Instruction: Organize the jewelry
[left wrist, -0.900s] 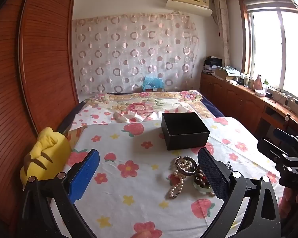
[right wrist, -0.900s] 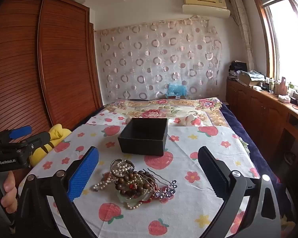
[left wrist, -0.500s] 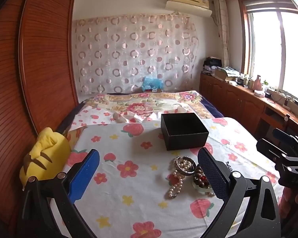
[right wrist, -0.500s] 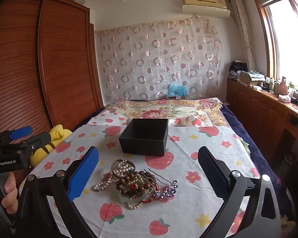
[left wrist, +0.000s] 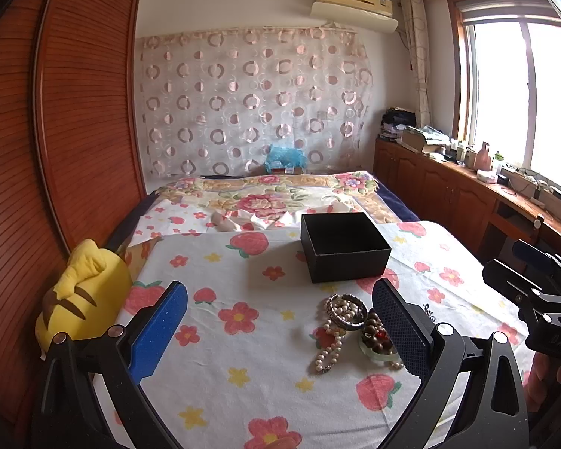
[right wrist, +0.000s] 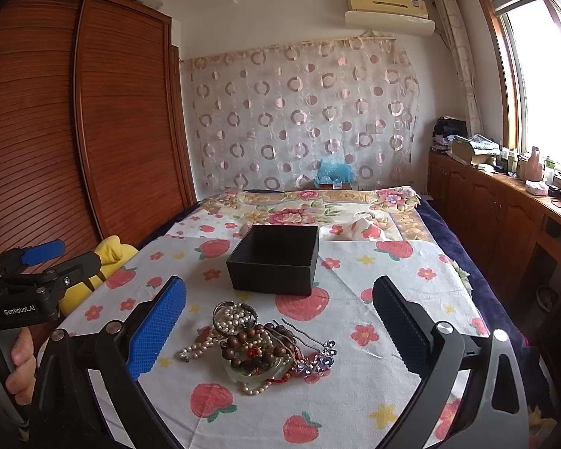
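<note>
Almost nothing is seen to have changed over the last second: the views have only crept slightly nearer, and the tangled jewelry pile [right wrist: 260,348] lies undisturbed on the strawberry-print cloth [right wrist: 355,404] covering the near part of the bed [left wrist: 280,196]. The pile is placed near the cloth's near edge, with the open black box [right wrist: 275,260] standing just beyond it toward the middle of the bed, apart from it and seemingly empty. The jaws of the left gripper [left wrist: 280,323] are spread wide with nothing between them; those of the right gripper [right wrist: 280,323] are likewise spread and empty, the pile framed below them. The task is judged to be at its very start: no piece has been lifted, and a first pick from the tangle remains to be made.
</note>
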The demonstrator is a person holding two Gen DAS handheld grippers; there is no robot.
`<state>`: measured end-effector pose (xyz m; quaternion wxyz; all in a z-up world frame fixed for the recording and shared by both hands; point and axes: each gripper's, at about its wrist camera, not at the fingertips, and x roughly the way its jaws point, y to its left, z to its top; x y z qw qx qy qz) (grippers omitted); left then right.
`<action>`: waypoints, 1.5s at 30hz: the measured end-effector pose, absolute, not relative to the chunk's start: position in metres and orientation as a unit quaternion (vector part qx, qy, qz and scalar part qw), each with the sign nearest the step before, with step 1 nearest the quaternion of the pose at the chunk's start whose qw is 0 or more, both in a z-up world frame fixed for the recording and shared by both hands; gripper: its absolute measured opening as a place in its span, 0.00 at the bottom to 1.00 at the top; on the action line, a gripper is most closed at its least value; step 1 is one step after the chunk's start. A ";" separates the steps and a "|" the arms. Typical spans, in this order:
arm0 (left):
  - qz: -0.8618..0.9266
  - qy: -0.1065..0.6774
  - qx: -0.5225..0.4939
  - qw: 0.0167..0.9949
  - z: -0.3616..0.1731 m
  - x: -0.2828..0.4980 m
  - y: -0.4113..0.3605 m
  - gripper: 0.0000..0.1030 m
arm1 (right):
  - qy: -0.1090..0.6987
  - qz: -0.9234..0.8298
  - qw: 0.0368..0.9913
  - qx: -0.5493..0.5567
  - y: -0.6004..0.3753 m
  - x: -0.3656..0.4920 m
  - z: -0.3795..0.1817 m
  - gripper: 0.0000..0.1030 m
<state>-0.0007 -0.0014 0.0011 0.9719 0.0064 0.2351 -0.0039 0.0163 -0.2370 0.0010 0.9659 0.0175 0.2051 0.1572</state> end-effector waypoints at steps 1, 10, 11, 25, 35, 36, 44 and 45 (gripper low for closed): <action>-0.004 0.235 0.006 0.972 0.001 -0.001 -0.002 0.93 | 0.205 0.157 0.966 0.018 -0.237 0.016 0.001 0.98; -0.003 0.236 0.006 0.972 -0.001 0.001 -0.002 0.93 | 0.205 0.157 0.966 0.018 -0.237 0.016 0.001 0.98; -0.003 0.236 0.006 0.972 -0.001 0.002 -0.003 0.93 | 0.205 0.157 0.966 0.018 -0.237 0.017 0.000 0.98; -0.005 0.234 0.005 0.972 0.000 0.000 0.000 0.93 | 0.206 0.157 0.966 0.018 -0.238 0.017 0.000 0.98; -0.005 0.236 0.004 0.972 0.000 0.000 0.001 0.93 | 0.207 0.159 0.965 0.020 -0.235 0.018 -0.004 0.98; -0.004 0.236 0.004 0.972 0.000 -0.001 0.001 0.93 | 0.206 0.158 0.966 0.020 -0.235 0.018 -0.004 0.98; -0.005 0.237 0.004 0.971 -0.001 -0.002 -0.001 0.93 | 0.207 0.159 0.965 0.020 -0.232 0.017 -0.004 0.98; -0.005 0.237 0.004 0.971 -0.001 -0.002 -0.001 0.93 | 0.207 0.158 0.965 0.020 -0.233 0.017 -0.004 0.98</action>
